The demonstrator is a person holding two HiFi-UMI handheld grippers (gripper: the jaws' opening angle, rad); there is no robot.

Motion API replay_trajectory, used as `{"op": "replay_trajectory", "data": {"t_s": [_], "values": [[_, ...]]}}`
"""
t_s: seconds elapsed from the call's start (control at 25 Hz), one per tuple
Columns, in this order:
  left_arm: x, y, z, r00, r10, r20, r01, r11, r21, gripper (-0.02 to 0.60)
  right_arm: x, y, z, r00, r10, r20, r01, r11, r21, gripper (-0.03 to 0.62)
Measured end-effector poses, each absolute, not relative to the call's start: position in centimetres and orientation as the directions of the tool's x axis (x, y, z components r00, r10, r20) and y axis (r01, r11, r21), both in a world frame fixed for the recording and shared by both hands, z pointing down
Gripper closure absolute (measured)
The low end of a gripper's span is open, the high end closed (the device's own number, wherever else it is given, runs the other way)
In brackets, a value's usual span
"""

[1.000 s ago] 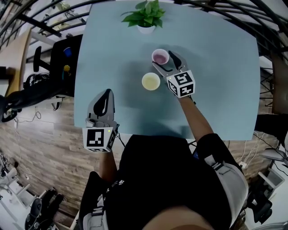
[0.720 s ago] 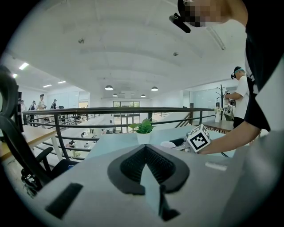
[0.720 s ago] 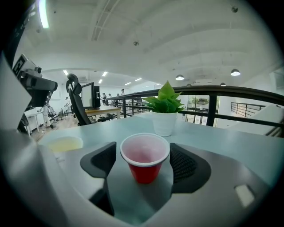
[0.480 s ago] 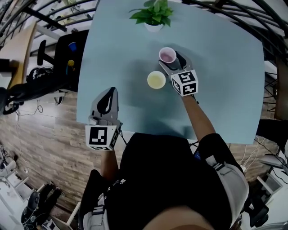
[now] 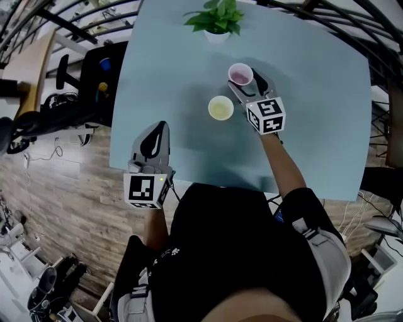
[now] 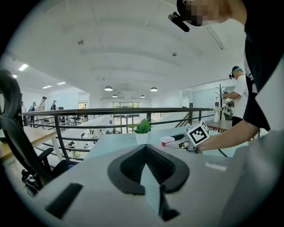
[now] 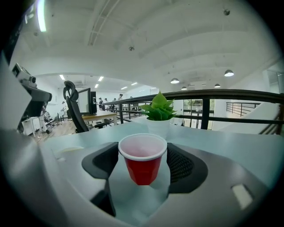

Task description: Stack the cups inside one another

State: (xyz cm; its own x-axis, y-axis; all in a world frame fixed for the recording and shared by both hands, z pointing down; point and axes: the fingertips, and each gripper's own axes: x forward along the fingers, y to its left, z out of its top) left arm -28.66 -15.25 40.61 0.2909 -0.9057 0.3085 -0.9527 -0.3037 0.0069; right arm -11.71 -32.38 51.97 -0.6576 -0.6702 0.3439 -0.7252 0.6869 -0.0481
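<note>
A red cup (image 7: 143,162) with a white inside stands upright between the pads of my right gripper (image 7: 143,170), which is shut on it. In the head view this cup (image 5: 240,74) looks pinkish and is held by the right gripper (image 5: 247,85) at the table's far middle. A yellow cup (image 5: 220,107) stands upright on the table just left of and nearer than it. My left gripper (image 5: 157,133) hovers over the table's near left edge, shut and empty, well away from both cups. From the left gripper view the red cup (image 6: 167,140) shows far off.
A potted green plant (image 5: 217,19) stands at the far edge of the pale blue table (image 5: 315,94), close behind the red cup. Railings, an office chair (image 5: 60,72) and wooden floor lie to the left of the table.
My right gripper with the red cup has shifted slightly right and away from the yellow cup. The left gripper stays in place.
</note>
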Motion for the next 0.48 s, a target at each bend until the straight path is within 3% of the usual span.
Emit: {"op": "replay_trajectory", "data": {"t_s": [0.48], "values": [[-26.2, -15.7, 39.3, 0.350, -0.906, 0.240, -0.935, -0.355, 0.023, 0.589, -10.7, -28.8, 44.9, -0.710, -0.667, 0.228, -0.700, 0.704, -0.119, 0.253]]}}
